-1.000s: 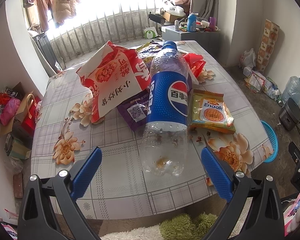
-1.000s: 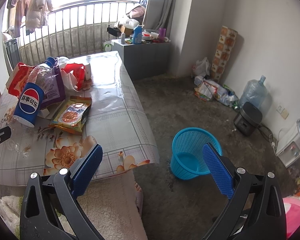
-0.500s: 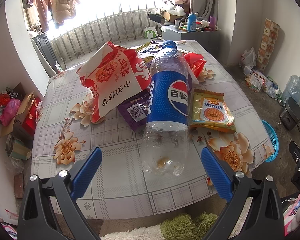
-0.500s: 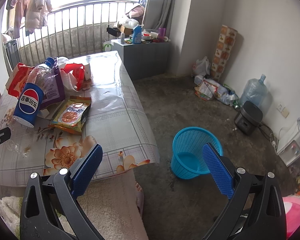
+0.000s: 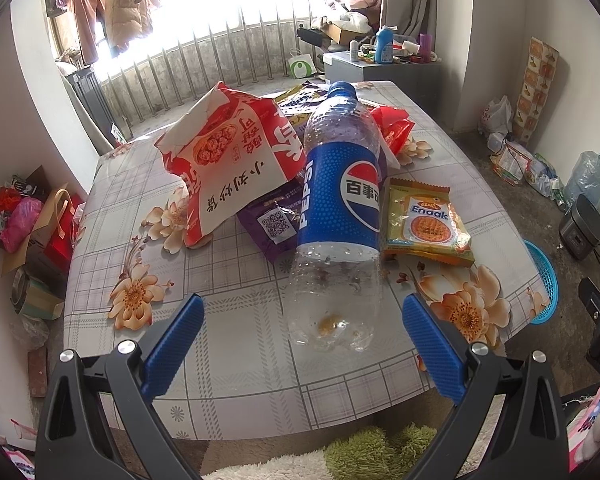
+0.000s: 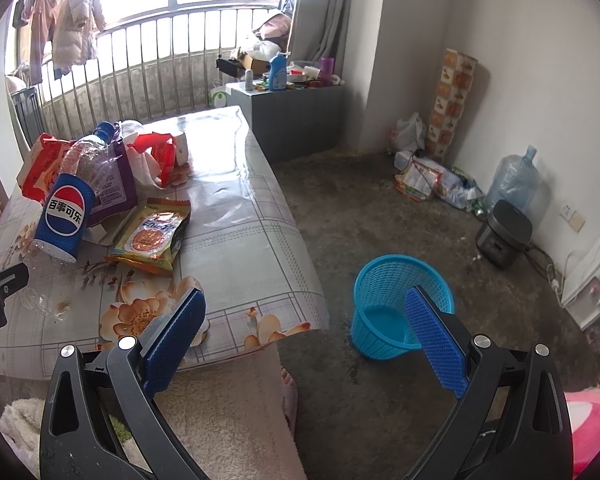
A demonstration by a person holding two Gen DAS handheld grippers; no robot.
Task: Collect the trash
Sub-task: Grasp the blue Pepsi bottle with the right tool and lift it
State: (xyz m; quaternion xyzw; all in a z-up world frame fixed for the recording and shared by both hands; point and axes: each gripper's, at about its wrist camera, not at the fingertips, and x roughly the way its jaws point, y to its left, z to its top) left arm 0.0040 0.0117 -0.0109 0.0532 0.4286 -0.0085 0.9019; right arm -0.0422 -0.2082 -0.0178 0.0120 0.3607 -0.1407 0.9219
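Nothing had moved between the earlier frames and this one: the left claw (image 5: 300, 324) hung as before, its jaws spread wide and empty, just short of the clear base of the Pepsi bottle (image 5: 340, 216), which lay on its side on the counter (image 5: 228, 308) with its cap pointing away. Beyond the bottle, the red snack bag (image 5: 228, 156) leaned against its left shoulder, a purple wrapper (image 5: 272, 224) was tucked under it, and the Enaak packet (image 5: 424, 220) lay flat just to its right. The right claw (image 6: 304, 328), also open and holding nothing, pointed past the counter's edge at the blue basket (image 6: 396, 304) on the floor, well right of the bottle. Collection had seemingly not begun; the bottle looked the likely first pick.
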